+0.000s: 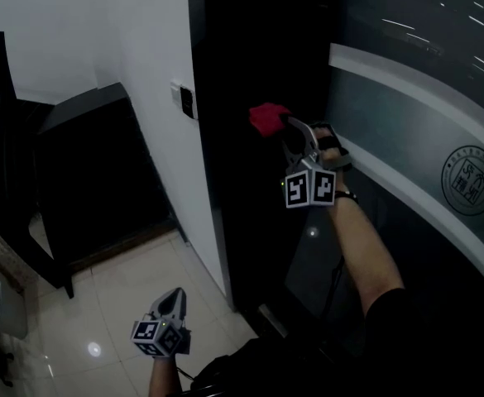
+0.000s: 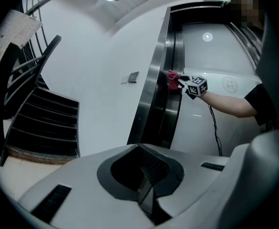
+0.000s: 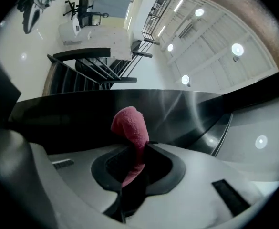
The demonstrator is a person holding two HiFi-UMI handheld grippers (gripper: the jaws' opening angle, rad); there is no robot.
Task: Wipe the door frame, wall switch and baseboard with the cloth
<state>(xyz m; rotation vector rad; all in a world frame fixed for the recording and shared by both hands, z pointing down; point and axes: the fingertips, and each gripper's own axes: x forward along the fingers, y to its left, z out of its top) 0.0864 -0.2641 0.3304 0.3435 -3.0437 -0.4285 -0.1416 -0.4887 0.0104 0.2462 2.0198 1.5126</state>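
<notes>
Cloth pinched in right claw, bunched end leading so it presses on the dark door frame. Left claw clenched and empty, low at 7 o'clock, probably just out of the way.

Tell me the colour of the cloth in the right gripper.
Pinkish red cloth; the right gripper view shows it best.

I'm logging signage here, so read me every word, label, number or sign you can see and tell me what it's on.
No text here can be read clearly.
On the door: a round seal, its characters and ring lettering too blurred to read.
On the switch: no label visible.
On the right gripper and left gripper: square black-and-white markers only, no words.
On the cloth: no print.
</notes>
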